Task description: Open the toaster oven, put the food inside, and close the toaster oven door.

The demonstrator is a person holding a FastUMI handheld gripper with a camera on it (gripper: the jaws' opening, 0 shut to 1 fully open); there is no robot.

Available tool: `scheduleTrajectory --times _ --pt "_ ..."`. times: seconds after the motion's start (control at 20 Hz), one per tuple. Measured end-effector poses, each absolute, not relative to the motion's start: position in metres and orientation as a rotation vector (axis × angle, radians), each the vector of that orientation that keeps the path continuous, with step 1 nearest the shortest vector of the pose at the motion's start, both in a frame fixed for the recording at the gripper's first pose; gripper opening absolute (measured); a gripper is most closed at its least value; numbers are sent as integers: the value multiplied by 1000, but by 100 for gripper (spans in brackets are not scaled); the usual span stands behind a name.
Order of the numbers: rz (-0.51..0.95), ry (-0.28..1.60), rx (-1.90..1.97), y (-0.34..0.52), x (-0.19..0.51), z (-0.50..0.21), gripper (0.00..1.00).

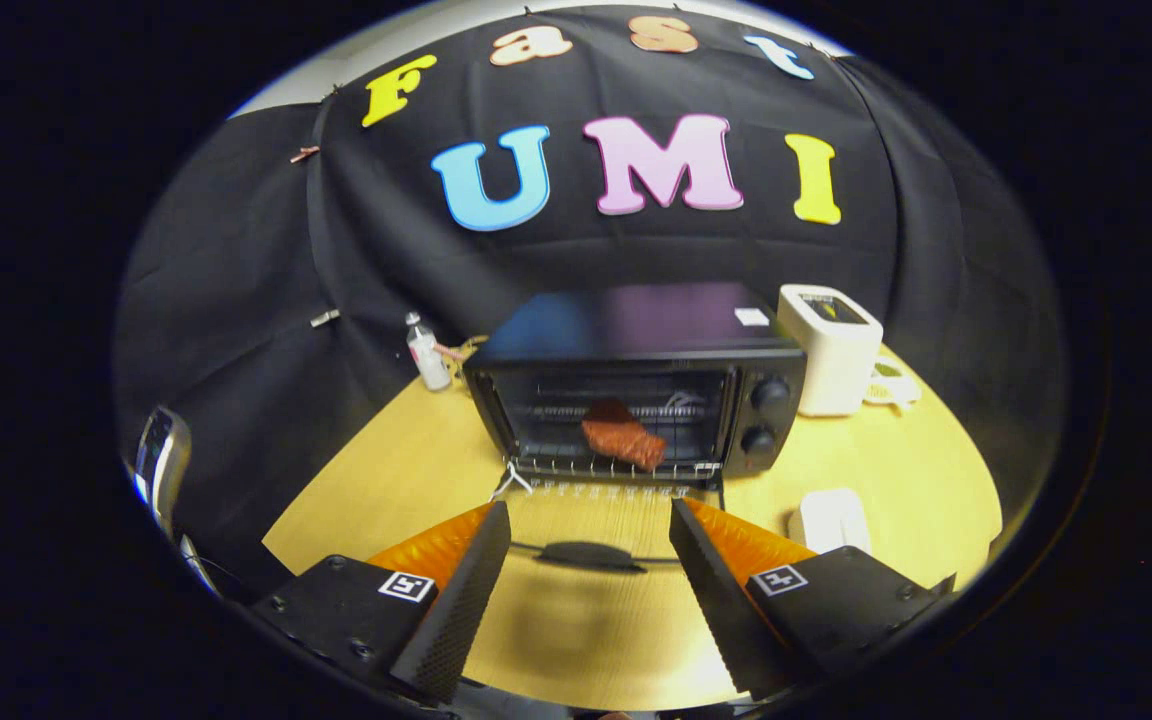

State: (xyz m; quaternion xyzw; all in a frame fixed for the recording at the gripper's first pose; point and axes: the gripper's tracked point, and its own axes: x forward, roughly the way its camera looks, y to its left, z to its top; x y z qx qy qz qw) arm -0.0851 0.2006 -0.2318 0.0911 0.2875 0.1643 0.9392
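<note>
Wooden table (pixel 386 480) carries the black toaster oven (pixel 636 385), whose glass door (pixel 596 550) lies folded down flat toward the gripper (pixel 591 550). On the oven's wire rack (pixel 616 465) sits the reddish-brown food (pixel 622 433), so opening and loading look finished. Closing remains: the gripper's fingers stand wide apart, holding nothing, just short of the door handle (pixel 586 553).

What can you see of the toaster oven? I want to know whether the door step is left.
The toaster oven is a black box with a glossy top, standing on the wooden table beyond the open, empty tool. Its glass door is folded down flat toward the tool, handle nearest. A reddish piece of food lies on the wire rack inside. Two round knobs sit on its right panel. A white appliance stands close on its right.
</note>
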Motion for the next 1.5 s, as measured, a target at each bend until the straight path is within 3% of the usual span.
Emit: scheduleTrajectory --times 0.35,0.8,1.25,1.5 --pt "347 783 113 236 -112 -317 99" --pt "245 907 57 243 -107 -378 99" --pt "137 868 120 245 -71 -380 96" --pt "146 847 179 243 -70 -363 96"
